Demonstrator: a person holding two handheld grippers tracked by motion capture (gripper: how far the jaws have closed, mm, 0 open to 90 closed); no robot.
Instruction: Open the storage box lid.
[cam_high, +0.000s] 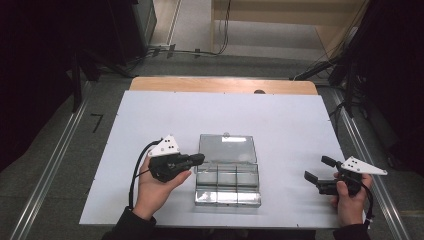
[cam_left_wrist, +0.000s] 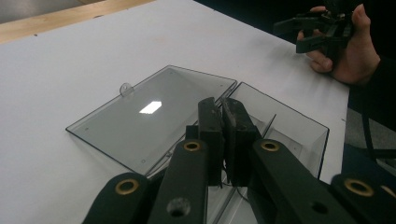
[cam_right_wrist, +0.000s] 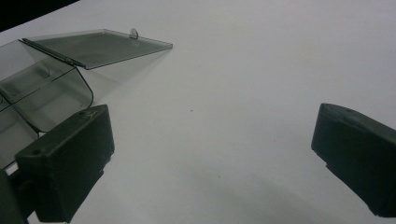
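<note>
I see the clear plastic box (cam_high: 227, 185) lying open on the white table (cam_high: 150, 115), its lid (cam_left_wrist: 149, 112) flat beyond my left gripper (cam_high: 198, 159), whose jaws are closed on nothing just over the box's left end. The compartments look empty, though glare blurs them. My right gripper (cam_high: 319, 170) sits well apart, jaws spread wide.

Left gripper (cam_left_wrist: 223, 108) closed jaws hide the box (cam_left_wrist: 299, 128) hinge and near compartments; in the right gripper view, the box (cam_right_wrist: 42, 88) is cut off at the left edge.
</note>
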